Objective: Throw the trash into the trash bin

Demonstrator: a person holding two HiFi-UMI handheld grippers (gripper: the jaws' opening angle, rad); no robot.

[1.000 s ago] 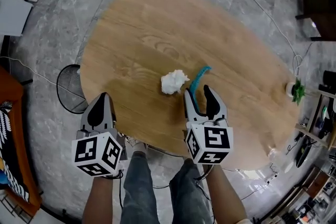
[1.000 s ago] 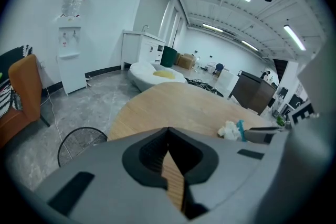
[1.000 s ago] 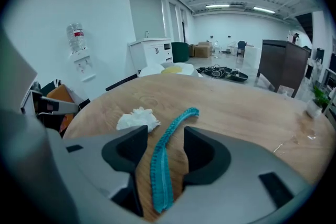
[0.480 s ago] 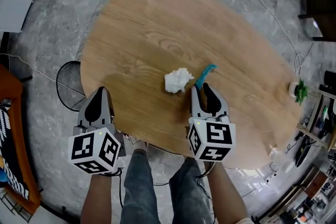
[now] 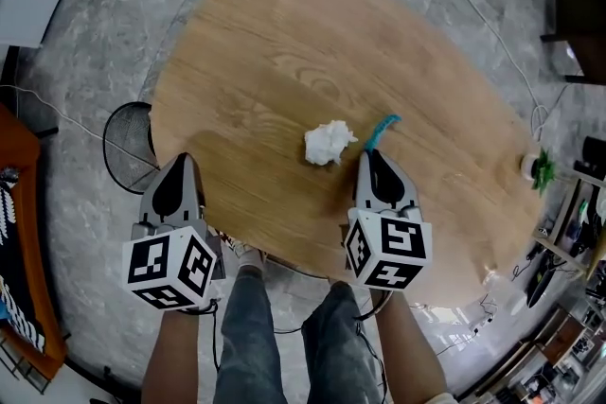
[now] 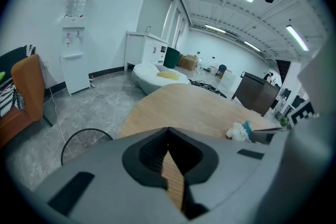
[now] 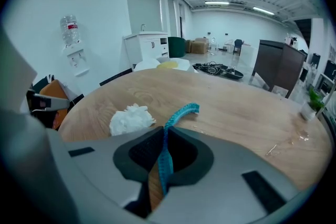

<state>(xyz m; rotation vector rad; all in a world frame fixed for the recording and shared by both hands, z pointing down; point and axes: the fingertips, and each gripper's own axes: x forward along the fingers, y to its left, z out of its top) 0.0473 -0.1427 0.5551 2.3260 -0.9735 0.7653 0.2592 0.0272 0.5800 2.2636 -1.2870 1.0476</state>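
— Item one, right side?
— Right gripper [image 5: 373, 160]: jaws have just been closing and now pinch the near end of the blue strip [image 5: 383, 129]. I read its long axis running straight out from the jaws, free tip pointing away from me over the wooden table [image 5: 284, 43] (tip slightly curled).
— Neighbours?
— Crumpled white paper [image 5: 327, 143], just left of the strip. Left gripper [image 5: 181, 167]: jaws together, nothing between them, at the table's near edge.
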